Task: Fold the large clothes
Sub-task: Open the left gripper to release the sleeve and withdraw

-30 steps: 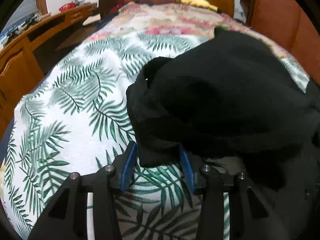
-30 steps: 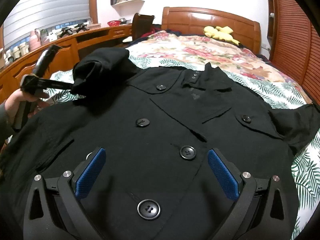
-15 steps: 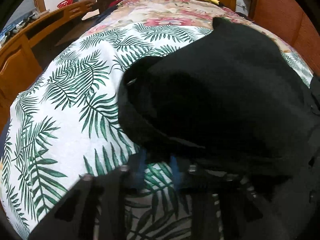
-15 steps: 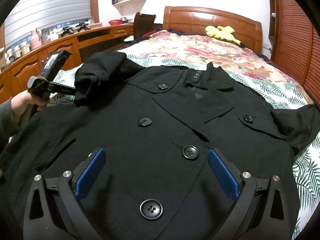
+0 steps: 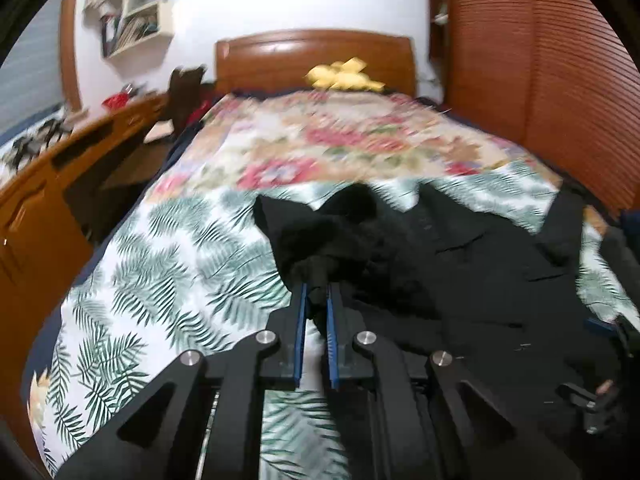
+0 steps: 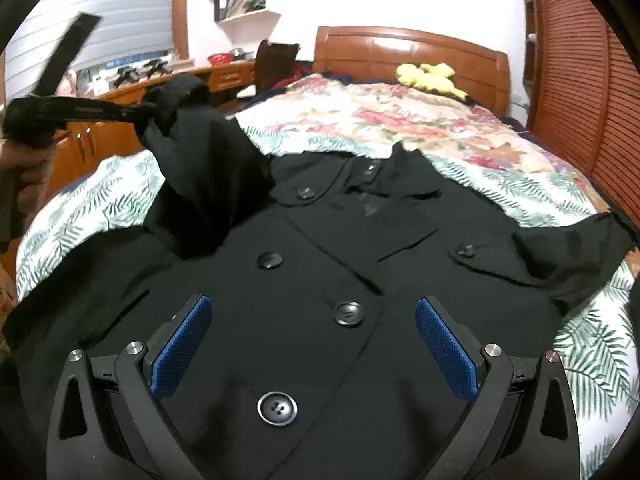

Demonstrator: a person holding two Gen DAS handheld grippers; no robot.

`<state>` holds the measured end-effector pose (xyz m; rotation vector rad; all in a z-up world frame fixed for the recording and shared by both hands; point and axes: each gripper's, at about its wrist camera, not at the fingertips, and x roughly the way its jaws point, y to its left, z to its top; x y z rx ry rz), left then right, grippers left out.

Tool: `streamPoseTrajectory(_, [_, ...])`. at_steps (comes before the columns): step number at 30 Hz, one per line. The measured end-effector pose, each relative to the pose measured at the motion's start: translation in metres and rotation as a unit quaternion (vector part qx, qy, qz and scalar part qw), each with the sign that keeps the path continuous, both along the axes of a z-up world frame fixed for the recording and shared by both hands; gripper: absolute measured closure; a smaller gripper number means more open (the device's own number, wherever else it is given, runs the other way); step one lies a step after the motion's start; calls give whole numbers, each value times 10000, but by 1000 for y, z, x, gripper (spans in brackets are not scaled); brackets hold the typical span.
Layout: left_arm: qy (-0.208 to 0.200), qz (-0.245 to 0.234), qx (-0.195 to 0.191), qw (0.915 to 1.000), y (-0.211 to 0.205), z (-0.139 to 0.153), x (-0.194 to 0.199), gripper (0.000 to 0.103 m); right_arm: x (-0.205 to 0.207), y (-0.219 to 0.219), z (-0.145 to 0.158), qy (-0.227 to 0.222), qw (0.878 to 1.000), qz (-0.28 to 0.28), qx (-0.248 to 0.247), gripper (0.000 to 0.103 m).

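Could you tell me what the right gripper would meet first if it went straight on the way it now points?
Most likely the front of the black coat lying on the bed: the open right gripper points down at it, near a middle button. How far off it hangs is unclear.

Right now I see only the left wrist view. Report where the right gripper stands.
Observer: The right gripper hangs open above the black buttoned coat's front, nothing between its blue pads.
Operator: Check my left grip from that side.
Observer: The left gripper, whose jaws have just been closing, is shut on the coat's lifted sleeve, held clear above the palm-leaf sheet.
Operator: Describe the other sleeve.
Observer: The other sleeve lies crumpled on the sheet, untouched.
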<state>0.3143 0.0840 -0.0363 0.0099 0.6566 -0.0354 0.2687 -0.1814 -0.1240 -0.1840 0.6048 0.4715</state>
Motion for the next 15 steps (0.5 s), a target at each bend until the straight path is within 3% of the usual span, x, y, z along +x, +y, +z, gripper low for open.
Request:
streamPoseTrajectory(8, [-405,-745,144,9963,-65,56,-57,96,-21,-31,28,-286,9991,-209,223,0])
streamPoseTrajectory(15, [-509,-1168,-13,9919,-106,67,-90,92,-32,-46,27,-332,9989,-294,135,0])
